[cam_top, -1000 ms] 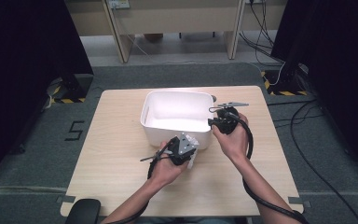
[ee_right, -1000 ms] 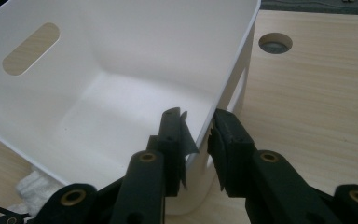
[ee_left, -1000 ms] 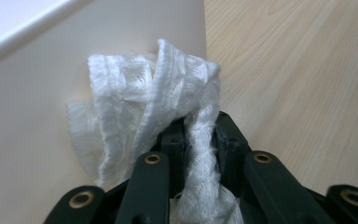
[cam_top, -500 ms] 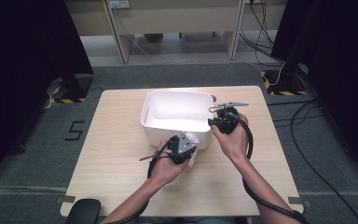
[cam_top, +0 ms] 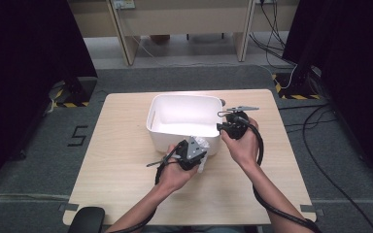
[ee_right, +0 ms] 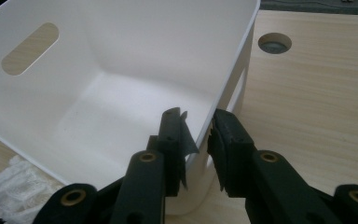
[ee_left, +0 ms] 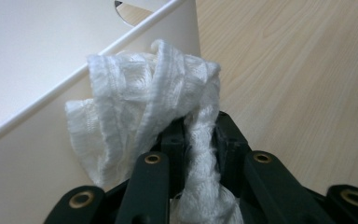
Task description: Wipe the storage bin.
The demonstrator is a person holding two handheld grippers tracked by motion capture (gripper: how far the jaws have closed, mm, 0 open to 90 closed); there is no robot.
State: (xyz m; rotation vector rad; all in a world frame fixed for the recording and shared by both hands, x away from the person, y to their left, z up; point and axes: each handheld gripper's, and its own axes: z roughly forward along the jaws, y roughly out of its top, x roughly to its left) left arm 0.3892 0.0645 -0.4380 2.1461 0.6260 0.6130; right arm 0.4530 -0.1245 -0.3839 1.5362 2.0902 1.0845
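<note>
Left gripper [cam_top: 200, 151] is clamping the white cloth [ee_left: 144, 107] against the white bin's [cam_top: 184, 104] outer wall at frame centre, right gripper [ee_right: 198, 135] is pinching the bin's rim.

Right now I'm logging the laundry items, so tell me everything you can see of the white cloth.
The white cloth is a crumpled, open-knit fabric with ribbed bands, bunched into loose folds. The left gripper is shut on a twisted strand of it, holding it up against the outer wall of the white bin, just below the rim. It hangs outside the bin.
</note>
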